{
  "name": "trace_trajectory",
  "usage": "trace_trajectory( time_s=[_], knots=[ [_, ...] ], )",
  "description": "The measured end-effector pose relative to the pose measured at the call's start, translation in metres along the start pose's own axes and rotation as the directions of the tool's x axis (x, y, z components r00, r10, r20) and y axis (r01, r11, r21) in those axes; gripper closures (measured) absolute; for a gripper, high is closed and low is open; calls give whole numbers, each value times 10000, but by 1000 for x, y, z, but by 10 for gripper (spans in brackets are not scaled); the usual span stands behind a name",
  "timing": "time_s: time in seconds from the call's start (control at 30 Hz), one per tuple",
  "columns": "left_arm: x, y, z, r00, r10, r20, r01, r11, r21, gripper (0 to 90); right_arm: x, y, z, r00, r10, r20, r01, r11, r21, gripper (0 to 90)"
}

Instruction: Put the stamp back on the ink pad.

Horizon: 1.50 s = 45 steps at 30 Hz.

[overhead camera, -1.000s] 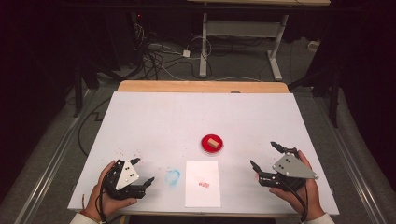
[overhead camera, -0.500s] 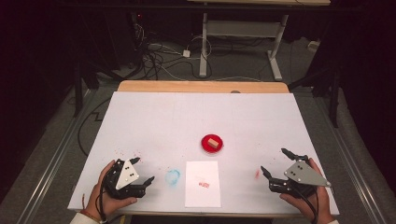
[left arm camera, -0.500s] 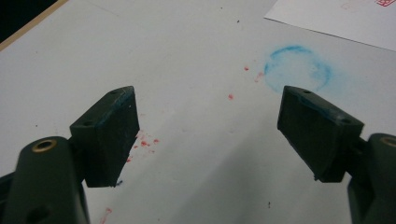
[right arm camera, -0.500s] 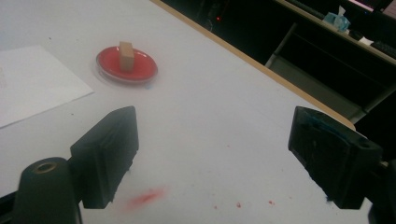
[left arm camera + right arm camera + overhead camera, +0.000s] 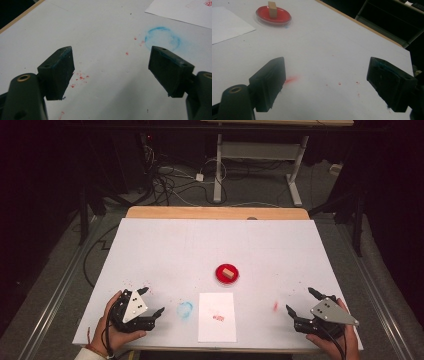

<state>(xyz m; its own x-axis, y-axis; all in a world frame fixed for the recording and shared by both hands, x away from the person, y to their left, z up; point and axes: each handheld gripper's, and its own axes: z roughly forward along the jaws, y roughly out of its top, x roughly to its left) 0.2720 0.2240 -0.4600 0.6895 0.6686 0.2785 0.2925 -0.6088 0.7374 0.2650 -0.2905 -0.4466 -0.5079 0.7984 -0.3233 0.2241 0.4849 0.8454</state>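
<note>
The person's left gripper (image 5: 154, 301), black with a grey plate on top, rests at the near left of the big white table (image 5: 175, 250). Its two jaws stand wide apart and hold nothing. In the left gripper view, small red specks (image 5: 80, 78) dot the table between the jaws, and a faint blue ring stain (image 5: 162, 38) sits just past them.

Next comes the white sheet of paper (image 5: 217, 316), lying flat near the front edge. It has a small red stamp mark (image 5: 218, 318) on it. So it looks like the stamping is already done.

Just behind the paper sits the round red ink dish (image 5: 227, 273), with the little tan wooden stamp block (image 5: 228, 271) standing in it. The right gripper view shows the dish (image 5: 273, 14) and the block (image 5: 272, 8) far off, upright in the red.

Further right there is a red smear (image 5: 275, 306) on the table. Last comes the right gripper (image 5: 301, 303), at the near right, well apart from the dish. Its jaws are spread wide too, with nothing between them.

Both hands are empty and parked at the sides, and the block is back in its dish. It seems little is left to do, unless another mark is wanted on the paper
</note>
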Motion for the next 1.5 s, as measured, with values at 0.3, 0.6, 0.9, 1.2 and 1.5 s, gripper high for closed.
trace_trajectory(
  time_s=[0.3, 0.6, 0.9, 1.2, 1.5],
  knots=[
    [-1, 0, -1, 9999, 108, 36, -107, 9999, -93, 203, 9, 6, -1, 9995, -295, -111, 293, 9994, -202, 160],
    [-2, 2, 1, 9998, 160, 110, -160, 9999, -38, 203, 10, 5, -2, 9994, -315, -171, 311, 9993, -229, 161],
    [-3, 0, 0, 9998, 131, 131, -132, 9999, 49, 204, 13, 8, -2, 9992, -363, -186, 355, 9986, -398, 161],
    [-3, 1, 0, 9998, 175, 50, -175, 9998, 32, 204, 14, 10, -4, 9988, -451, -168, 441, 9974, -571, 161],
    [-1, 0, 1, 9999, 159, 6, -159, 9998, 84, 203, 14, 12, -2, 9982, -558, -228, 541, 9961, -699, 160]
  ],
)
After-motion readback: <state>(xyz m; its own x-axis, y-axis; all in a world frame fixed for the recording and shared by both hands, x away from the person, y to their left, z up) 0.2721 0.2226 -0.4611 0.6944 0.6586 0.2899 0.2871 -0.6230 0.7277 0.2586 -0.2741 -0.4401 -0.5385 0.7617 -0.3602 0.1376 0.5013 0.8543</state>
